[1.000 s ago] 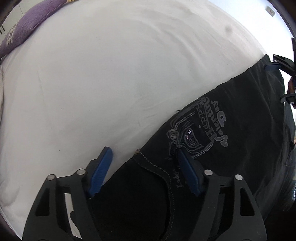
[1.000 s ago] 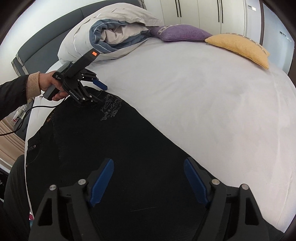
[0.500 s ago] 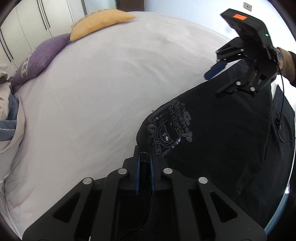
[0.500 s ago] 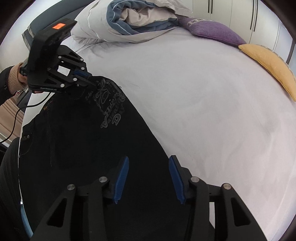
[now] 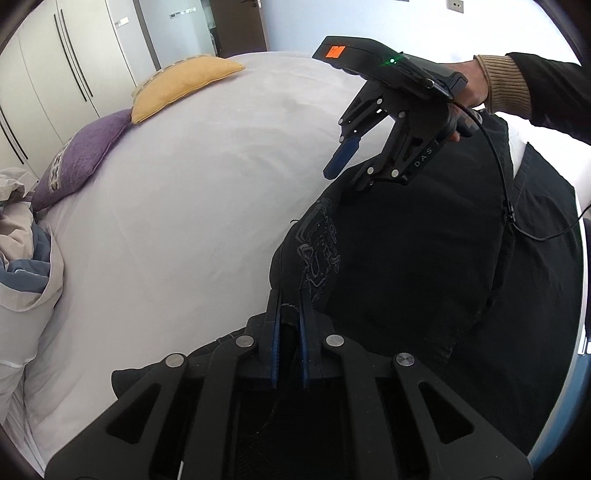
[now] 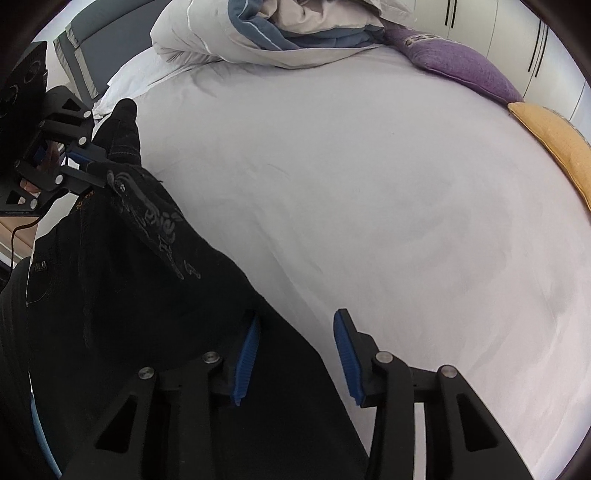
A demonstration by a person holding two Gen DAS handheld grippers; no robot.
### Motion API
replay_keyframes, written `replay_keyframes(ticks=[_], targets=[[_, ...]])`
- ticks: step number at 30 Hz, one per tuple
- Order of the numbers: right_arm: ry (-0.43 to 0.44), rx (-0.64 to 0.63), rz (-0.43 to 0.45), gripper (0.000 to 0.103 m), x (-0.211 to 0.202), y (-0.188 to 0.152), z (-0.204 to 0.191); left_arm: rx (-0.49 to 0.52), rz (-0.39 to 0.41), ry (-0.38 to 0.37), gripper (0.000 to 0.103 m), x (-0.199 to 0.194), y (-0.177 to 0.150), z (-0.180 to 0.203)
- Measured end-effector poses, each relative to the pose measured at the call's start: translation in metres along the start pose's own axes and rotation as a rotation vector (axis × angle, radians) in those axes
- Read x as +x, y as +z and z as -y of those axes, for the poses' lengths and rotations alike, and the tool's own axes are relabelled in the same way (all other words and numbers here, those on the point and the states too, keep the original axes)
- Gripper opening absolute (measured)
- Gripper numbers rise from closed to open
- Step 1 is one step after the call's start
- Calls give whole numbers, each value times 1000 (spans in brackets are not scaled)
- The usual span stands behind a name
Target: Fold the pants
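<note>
Your left gripper (image 5: 288, 314) has its 2 fingers (image 5: 275, 339) pressed together on a bunched edge of the black pants (image 5: 406, 258), just beside the grey embroidered design (image 5: 319, 254), and that corner hangs lifted off the sheet. Your right gripper (image 6: 295, 354) holds its blue-padded fingers (image 6: 245, 350) apart, straddling the pants' long edge without clamping it. The pants lie along the near side of the white bed (image 6: 369, 203). Beyond sit a purple pillow (image 5: 81, 158), a yellow pillow (image 5: 177, 86) and a rumpled duvet (image 6: 266, 33).
</note>
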State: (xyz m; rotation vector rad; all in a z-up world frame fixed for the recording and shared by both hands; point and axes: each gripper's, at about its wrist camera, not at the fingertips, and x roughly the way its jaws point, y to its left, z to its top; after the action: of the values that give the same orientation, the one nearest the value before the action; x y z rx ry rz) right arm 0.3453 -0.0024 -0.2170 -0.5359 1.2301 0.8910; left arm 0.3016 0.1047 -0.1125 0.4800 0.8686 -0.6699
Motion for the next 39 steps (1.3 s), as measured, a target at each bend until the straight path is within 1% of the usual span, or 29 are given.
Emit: replay_keyframes(ticks=[2,6,7,8,9,10,12,14,20,24,27,31,34,39], targets=[[9,-22,-5,37,1,2,-2,3,3,-4,7,-1,-1,2],[15,-46,-17,35,3,10,-5,10,10,-4,7,-11,-5,11],[21,-54,-20,33,3,12,-6,10,11,-2,7,-13,-6,11],[31,-63,-21,25,3,15,-7,6,12,-3,7,-15,-7,12],[30,-78,-24,20,2,15,-10,5,13,-7,7,-15,-11,11],[26,-94,-30,18,3,16,-14,6,13,-7,7,-17,-10,12],[21,-116,-40,10,3,19,-20,8,17,-14,7,-19,-12,13],[18,-130,-43,7,2,22,-24,8,20,-14,7,-22,-12,12],[-14,-177,-25,5,-18,23,-40,-31,9,-2,7,-26,-19,2],[-46,-235,-29,4,-33,16,-63,-37,13,-1,7,-35,-22,2],[-86,-297,-43,4,-38,9,-86,-31,13,-5,7,-44,-23,5],[-147,-430,-83,4,-39,-16,-135,-14,16,-20,7,-56,-29,19],[-185,-520,-106,4,-41,-41,-166,-3,10,-36,7,-65,-42,34],[-289,-700,-169,4,-33,-75,-216,75,-34,-54,7,-73,-67,78]])
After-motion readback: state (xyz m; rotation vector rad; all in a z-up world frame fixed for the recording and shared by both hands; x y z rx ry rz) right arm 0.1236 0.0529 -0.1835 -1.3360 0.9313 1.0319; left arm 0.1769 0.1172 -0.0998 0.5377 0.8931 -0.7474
